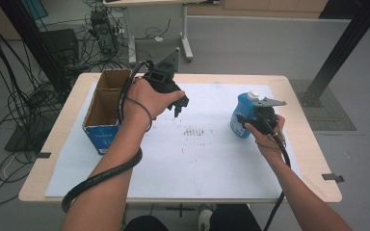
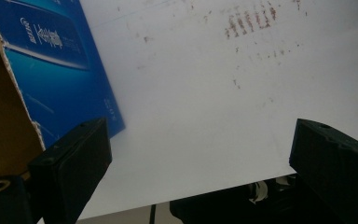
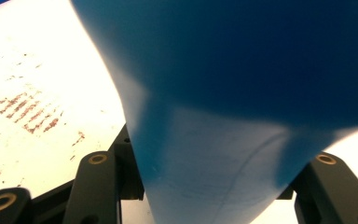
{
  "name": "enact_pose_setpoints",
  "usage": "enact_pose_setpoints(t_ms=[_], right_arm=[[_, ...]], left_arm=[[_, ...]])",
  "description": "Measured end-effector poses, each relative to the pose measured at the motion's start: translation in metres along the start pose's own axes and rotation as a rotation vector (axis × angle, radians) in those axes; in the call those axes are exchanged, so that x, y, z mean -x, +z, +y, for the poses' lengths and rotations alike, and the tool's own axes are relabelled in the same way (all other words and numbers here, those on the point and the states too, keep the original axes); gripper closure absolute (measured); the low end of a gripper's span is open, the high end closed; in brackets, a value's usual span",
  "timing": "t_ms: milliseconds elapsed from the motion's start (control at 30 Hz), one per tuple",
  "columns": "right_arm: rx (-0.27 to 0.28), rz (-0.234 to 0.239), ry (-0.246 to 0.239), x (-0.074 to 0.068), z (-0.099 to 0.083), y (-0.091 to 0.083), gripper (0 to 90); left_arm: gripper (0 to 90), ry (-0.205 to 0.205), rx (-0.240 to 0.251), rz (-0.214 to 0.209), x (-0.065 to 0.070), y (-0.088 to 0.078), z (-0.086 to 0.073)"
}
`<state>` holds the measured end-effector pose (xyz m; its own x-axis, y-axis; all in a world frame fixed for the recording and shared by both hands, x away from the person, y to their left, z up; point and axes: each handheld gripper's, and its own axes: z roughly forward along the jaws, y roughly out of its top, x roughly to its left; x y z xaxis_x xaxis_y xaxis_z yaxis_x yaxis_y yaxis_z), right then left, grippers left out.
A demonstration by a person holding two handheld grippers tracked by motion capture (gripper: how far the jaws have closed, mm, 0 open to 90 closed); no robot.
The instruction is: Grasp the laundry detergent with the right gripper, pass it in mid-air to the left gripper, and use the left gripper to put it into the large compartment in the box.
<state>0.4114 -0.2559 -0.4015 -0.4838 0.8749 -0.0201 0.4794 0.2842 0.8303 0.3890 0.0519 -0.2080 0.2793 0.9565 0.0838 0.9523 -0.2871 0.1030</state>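
High view: with the cardboard box [image 1: 107, 108] as landmark, the left gripper [image 1: 177, 107] is held just right of it, jaws apart and empty over the white sheet [image 1: 207, 163]. Far right of the box, the blue bottle [image 1: 243, 111] is clamped upright by the right gripper [image 1: 250, 122], presumably for transfer.
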Motion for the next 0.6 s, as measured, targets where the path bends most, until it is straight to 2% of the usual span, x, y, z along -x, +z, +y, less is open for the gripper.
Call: enact_pose_setpoints(t_ms=[467,600], right_arm=[[-0.001,0.018,-0.011,0.0009,0.0011,-0.0017,44.8],[0.008,0.026,-0.015,0.0028,0.0053,-0.0050,44.8]], left_arm=[[6.2,0.011,0.002,-0.003,-0.0018,-0.0005,0.0011],[6.2,0.032,0.010,-0.001,-0.0033,-0.0039,0.0019]])
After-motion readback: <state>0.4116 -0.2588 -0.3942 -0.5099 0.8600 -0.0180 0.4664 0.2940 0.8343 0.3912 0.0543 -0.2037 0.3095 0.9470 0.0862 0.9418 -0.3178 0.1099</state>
